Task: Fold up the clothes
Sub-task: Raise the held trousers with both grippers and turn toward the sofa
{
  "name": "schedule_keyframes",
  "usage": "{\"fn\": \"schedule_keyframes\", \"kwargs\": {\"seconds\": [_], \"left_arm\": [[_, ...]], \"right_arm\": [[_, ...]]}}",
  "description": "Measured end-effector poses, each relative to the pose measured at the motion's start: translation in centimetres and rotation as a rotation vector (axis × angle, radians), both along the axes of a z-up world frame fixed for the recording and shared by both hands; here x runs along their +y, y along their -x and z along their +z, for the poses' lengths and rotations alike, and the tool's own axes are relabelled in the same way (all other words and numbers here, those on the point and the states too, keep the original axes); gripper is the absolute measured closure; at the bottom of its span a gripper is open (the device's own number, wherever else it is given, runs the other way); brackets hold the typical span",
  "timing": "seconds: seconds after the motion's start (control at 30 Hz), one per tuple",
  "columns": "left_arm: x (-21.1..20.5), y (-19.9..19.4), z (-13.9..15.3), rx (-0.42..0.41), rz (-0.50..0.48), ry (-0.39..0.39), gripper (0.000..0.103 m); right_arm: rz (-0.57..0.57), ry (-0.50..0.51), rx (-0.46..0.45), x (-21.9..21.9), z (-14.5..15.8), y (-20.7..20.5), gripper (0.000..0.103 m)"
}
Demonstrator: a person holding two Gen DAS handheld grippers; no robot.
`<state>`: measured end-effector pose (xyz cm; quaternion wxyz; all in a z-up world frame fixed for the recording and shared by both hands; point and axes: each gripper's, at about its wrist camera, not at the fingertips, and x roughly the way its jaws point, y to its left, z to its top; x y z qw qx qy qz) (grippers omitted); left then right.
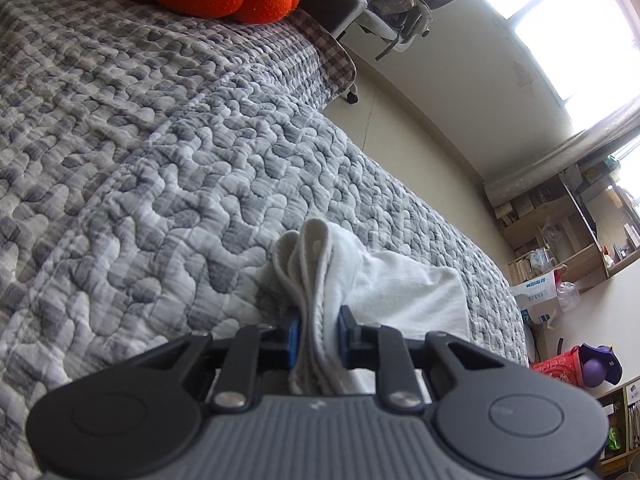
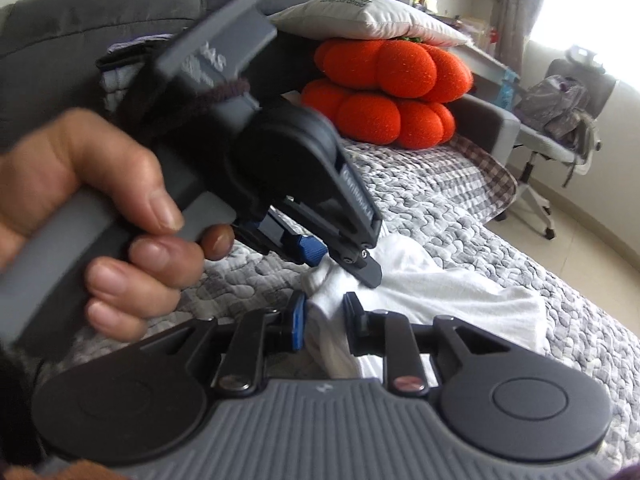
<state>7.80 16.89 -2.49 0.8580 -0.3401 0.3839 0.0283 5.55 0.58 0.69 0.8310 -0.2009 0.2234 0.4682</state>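
Pinching a bunched hem of the white garment (image 1: 320, 280) between its blue pads, your left gripper (image 1: 318, 330) is clamped narrow on the cloth. Your right gripper (image 2: 325, 320) has a fold of the same garment (image 2: 440, 288) between its narrow jaws, just beside the left gripper (image 2: 340, 256) that your hand (image 2: 92, 208) holds. The rest of the garment lies on the grey quilt (image 1: 160, 160), well apart from the orange cushions (image 2: 384, 92).

bright blown-out window (image 1: 576, 28) daylight, fisheye-bent edges, motion-blurred hand (image 2: 92, 216)
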Motion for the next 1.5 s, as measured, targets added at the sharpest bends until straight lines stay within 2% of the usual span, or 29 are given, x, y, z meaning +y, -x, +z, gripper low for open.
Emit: {"fn": "schedule_keyframes", "kwargs": {"seconds": [0.1,0.23,0.33,0.4,0.47,0.57,0.63,0.83,0.9,0.97,1.13,1.27,1.37,1.5], "left_arm": [[0.0,0.0,0.0,0.003,0.002,0.000,0.084],[-0.1,0.0,0.0,0.005,0.004,-0.007,0.084],[-0.2,0.0,0.0,0.007,0.006,-0.014,0.084],[-0.3,-0.1,-0.1,0.008,0.007,-0.019,0.084],[-0.3,-0.1,-0.1,0.008,0.007,-0.024,0.084],[-0.4,0.0,-0.1,0.008,0.009,-0.027,0.084],[-0.3,0.0,-0.1,0.008,0.011,-0.025,0.084],[-0.2,-0.1,-0.1,0.011,0.013,-0.019,0.084],[-0.2,-0.1,-0.1,0.011,0.012,-0.019,0.083],[-0.2,-0.1,-0.1,0.010,0.013,-0.019,0.083],[-0.6,-0.1,-0.1,0.010,0.010,-0.042,0.083],[-0.7,-0.2,-0.2,0.012,0.008,-0.051,0.083],[-0.8,-0.2,-0.1,0.012,0.008,-0.054,0.083],[-0.7,-0.3,-0.2,0.013,0.008,-0.052,0.083]], "right_arm": [[0.013,0.013,0.007,-1.8,1.4,-0.2,0.079],[-0.123,-0.008,0.031,-4.8,2.3,-2.7,0.079],[-0.250,-0.062,0.137,-7.0,2.3,-5.6,0.079],[-0.289,-0.076,0.207,-7.6,1.8,-7.1,0.079],[-0.315,-0.036,0.264,-7.5,0.7,-8.0,0.079],[-0.308,0.051,0.297,-6.5,-1.0,-8.5,0.079],[-0.308,0.057,0.268,-6.2,-0.8,-7.9,0.079],[-0.294,-0.008,0.242,-6.6,-0.4,-8.4,0.078],[-0.299,0.050,0.261,-6.2,-1.4,-8.8,0.079],[-0.293,0.056,0.250,-6.1,-1.4,-8.8,0.079],[-0.303,-0.012,0.239,-6.8,-0.4,-8.7,0.079],[-0.306,0.042,0.259,-6.2,-1.6,-9.1,0.079],[-0.306,0.036,0.232,-6.0,-1.1,-8.8,0.079],[-0.320,0.025,0.244,-6.3,-1.4,-9.3,0.079]]}}
